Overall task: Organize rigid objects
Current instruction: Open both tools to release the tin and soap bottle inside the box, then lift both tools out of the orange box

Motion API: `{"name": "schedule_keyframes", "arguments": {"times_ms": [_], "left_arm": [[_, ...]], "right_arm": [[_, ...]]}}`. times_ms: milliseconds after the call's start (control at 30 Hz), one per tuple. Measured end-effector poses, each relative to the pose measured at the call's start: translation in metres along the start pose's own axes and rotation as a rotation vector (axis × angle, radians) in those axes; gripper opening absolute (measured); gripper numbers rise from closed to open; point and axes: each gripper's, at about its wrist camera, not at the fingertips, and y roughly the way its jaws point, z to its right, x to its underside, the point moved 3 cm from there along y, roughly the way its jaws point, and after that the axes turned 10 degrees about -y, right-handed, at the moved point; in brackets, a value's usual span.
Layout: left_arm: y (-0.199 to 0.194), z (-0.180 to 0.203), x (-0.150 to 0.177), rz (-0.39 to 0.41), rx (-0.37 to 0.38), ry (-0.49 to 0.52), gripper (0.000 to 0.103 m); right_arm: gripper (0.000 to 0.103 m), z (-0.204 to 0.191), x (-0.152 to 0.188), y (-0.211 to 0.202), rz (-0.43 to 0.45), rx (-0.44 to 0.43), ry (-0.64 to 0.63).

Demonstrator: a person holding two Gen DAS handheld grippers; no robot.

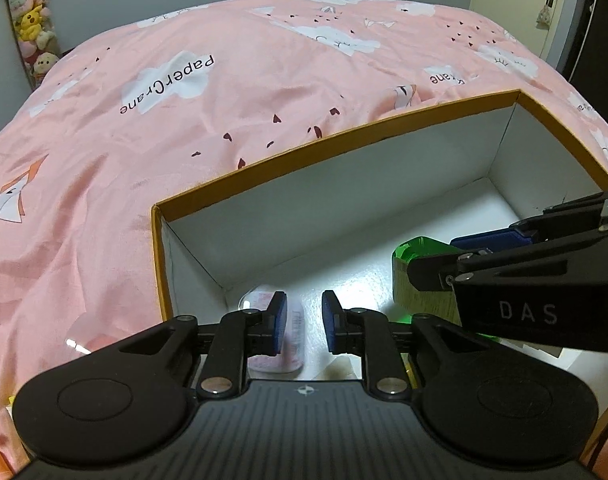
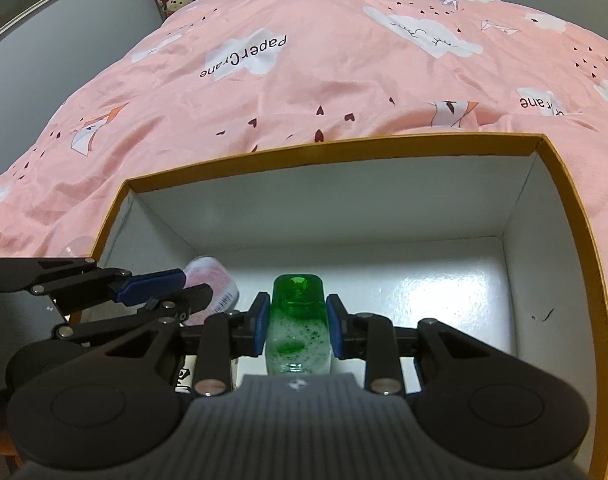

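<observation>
**Green bottle held, pink bottle let go in the box**

Green-capped plastic bottle [image 2: 296, 320] sits clamped across its middle in the right tongs [image 2: 296, 330], low over the box [image 2: 515, 216] floor on the bed [image 2: 304, 80]. At its nine o'clock, the pink bottle [image 1: 282, 332] lies on the floor between the left tongs [image 1: 302, 322], whose pads stand slightly apart, one side clear of it. Both bottles look light, stiff and slick; grip the flat sides mid-body.

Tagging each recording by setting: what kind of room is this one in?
Most likely a bedroom: a pink printed bedsheet fills the view, plush toys hang by the wall, and a door stands behind.
</observation>
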Motion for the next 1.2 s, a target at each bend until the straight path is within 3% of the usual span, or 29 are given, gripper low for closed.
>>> {"name": "schedule_keyframes", "arguments": {"times_ms": [133, 333, 567, 733, 1033, 1133, 1200], "left_arm": [[-0.012, -0.004, 0.000, 0.051, -0.014, -0.014, 0.049], [-0.033, -0.024, 0.000, 0.128, 0.036, -0.134, 0.051], [-0.035, -0.030, 0.000, 0.134, 0.049, -0.167, 0.051], [-0.034, -0.029, 0.003, 0.130, 0.054, -0.169, 0.051], [-0.040, -0.028, 0.007, 0.137, 0.059, -0.157, 0.051], [-0.054, -0.027, 0.012, 0.155, 0.067, -0.125, 0.051], [-0.065, -0.027, 0.016, 0.168, 0.072, -0.101, 0.051]], "right_arm": [[0.029, 0.002, 0.000, -0.001, 0.004, 0.007, 0.010], [0.029, 0.001, -0.004, 0.004, 0.001, -0.001, 0.018], [0.029, -0.004, 0.000, 0.019, -0.040, -0.014, 0.031], [0.030, -0.005, 0.004, 0.021, -0.063, -0.001, 0.023], [0.031, -0.014, 0.001, 0.006, -0.018, 0.032, -0.040], [0.042, -0.016, 0.006, -0.005, 0.016, 0.027, -0.037], [0.043, -0.020, 0.010, -0.014, 0.045, 0.023, -0.047]]}}
